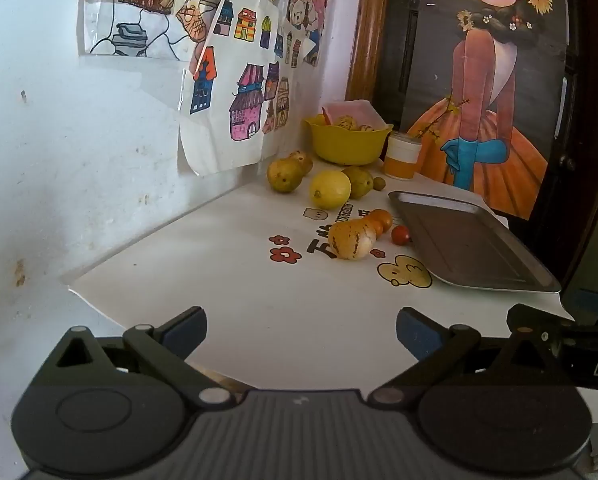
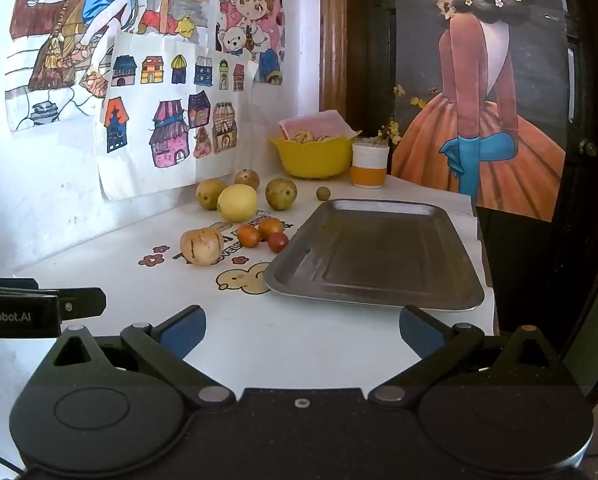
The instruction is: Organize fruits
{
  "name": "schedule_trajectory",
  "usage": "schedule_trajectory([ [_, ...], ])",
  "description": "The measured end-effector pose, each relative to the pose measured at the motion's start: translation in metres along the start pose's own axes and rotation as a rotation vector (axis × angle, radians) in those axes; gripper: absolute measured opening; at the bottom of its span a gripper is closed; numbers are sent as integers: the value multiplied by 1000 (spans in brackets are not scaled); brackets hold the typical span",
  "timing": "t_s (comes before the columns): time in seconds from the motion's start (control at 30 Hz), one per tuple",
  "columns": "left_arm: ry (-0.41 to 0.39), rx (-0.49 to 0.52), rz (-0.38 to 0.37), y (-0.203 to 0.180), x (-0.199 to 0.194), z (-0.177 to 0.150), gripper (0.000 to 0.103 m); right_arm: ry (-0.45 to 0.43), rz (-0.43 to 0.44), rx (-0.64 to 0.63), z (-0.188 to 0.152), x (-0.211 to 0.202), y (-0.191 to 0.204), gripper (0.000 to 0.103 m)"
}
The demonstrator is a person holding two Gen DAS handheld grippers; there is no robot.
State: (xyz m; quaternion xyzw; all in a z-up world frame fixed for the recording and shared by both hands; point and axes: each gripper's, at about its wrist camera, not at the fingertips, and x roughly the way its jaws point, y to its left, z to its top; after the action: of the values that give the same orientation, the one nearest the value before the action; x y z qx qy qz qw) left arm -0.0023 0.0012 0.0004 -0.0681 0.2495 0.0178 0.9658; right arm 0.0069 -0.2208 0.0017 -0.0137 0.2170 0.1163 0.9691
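White bench [image 2: 299,340] holds loose fruits left of empty metal tray [image 2: 379,256]; both grippers, left gripper [image 1: 301,334] and right gripper [image 2: 302,334], spread, holding nothing; approach striped pepino melon [image 2: 202,246] first, squeeze gently.

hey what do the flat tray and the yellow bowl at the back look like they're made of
The tray looks like metal, probably steel: grey, dull sheen, a pressed rim and bright glints along its edge. The yellow bowl looks like plastic: uniform opaque colour, smooth, with a moulded wavy rim, though glazed ceramic can't be ruled out.
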Motion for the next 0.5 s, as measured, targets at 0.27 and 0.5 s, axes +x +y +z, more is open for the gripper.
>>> schedule_trajectory([
  [0.27, 0, 0, 0, 3, 1, 0, 103, -2, 0, -2, 0, -1, 3, 102],
  [0.5, 5, -4, 1, 7, 2, 3, 103, -5, -7, 4, 0, -2, 5, 102],
])
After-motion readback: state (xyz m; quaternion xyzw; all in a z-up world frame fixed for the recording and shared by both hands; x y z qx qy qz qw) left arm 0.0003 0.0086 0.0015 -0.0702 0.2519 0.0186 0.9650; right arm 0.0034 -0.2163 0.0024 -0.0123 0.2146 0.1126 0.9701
